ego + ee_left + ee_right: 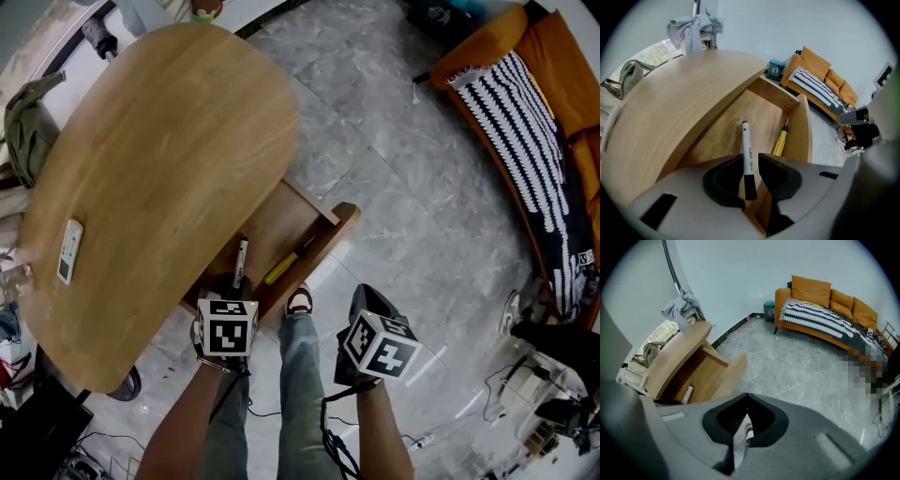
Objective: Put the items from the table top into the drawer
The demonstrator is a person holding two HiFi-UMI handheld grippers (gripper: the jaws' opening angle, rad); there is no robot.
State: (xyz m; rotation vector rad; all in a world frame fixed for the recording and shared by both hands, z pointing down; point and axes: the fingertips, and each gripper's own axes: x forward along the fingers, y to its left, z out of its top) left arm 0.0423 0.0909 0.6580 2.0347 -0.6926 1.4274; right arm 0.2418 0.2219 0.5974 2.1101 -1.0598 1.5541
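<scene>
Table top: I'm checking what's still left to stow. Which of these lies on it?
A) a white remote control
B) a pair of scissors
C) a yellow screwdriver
A: the remote control lies near the left edge of the table top in the head view; the screwdriver is already in the drawer.

Left forearm (183, 422) and right forearm (382, 433) reach forward, both grippers pointing steeply down. The left gripper (751, 161) has its jaws parted, loose around a marker (746, 143). The right gripper (747, 399) is closed on nothing.
</scene>
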